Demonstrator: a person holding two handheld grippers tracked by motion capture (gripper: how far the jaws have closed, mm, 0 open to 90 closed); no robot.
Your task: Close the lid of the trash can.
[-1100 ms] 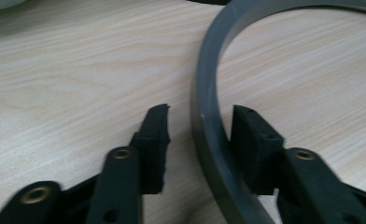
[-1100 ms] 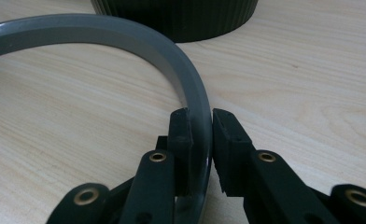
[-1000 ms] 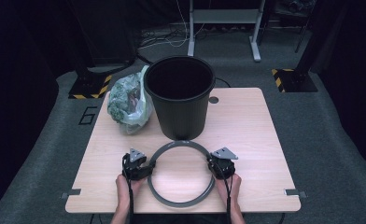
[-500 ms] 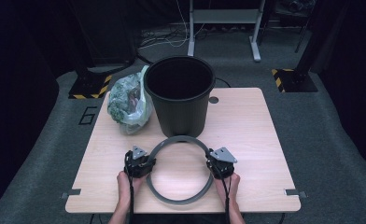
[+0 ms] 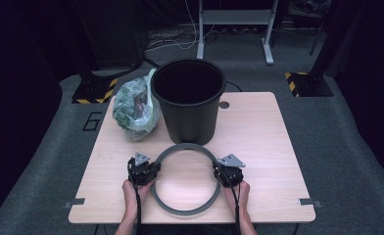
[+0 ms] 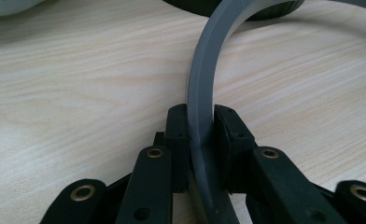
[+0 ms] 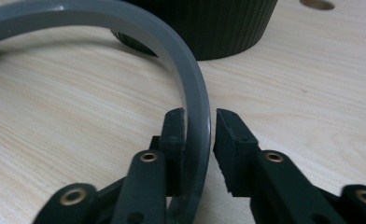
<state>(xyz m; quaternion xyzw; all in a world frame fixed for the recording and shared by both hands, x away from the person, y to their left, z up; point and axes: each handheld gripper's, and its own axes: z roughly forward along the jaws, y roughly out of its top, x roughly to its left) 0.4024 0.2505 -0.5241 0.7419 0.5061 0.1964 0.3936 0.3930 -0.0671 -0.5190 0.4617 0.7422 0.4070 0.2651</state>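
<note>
A grey plastic ring [image 5: 185,211] lies flat on the wooden table [image 5: 268,147], in front of an upright black bin [image 5: 187,98]. My left gripper [image 5: 143,171] sits at the ring's left side. In the left gripper view its jaws have just been closing, and the left gripper [image 6: 200,116] now presses both pads on the ring [image 6: 204,60]. My right gripper [image 5: 228,174] is at the ring's right side. Its jaws have just been opening: in the right gripper view the ring [image 7: 172,42] stands between them, and the right gripper [image 7: 200,119] shows a gap at one pad.
A clear bag of green stuff [image 5: 133,105] leans against the bin's left side at the table's far left. A round hole [image 5: 224,105] is in the tabletop right of the bin. Dark floor surrounds the table, with a metal stand [image 5: 234,19] behind it.
The ring and the right gripper have shifted slightly to the left. The left gripper has kept its place at the ring's left side.
</note>
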